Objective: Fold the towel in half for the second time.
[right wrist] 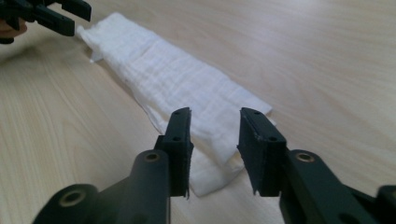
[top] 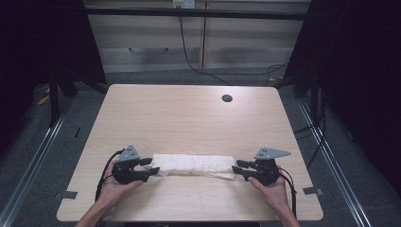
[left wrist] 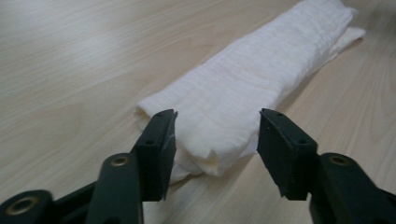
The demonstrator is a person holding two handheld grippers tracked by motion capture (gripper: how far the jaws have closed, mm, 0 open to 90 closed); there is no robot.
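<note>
Nearest me, my left gripper (top: 153, 168) sits at the left end of the folded white cloth (top: 195, 165), jaws spread, with the cloth's rounded end lying loose between them and the pads not pressing it. My right gripper (top: 239, 169) mirrors it at the other end, jaws also spread, the cloth's corner resting between them but free.

The cloth itself lies as a long narrow band across the near part of the wooden table (top: 189, 113), folded lengthwise several layers thick (the near edge looks a little ragged at the right end, where a lower layer sticks out). Beyond it the tabletop runs bare up to a small dark cable hole (top: 227, 98) near the far edge.

I judge this to be the release after a lengthwise fold: both ends are let go and the band is lying settled. The next move, as I see it, calls for backing both grippers clear without dragging the layers, then taking one end cleanly through all layers to fold it over toward the other.
</note>
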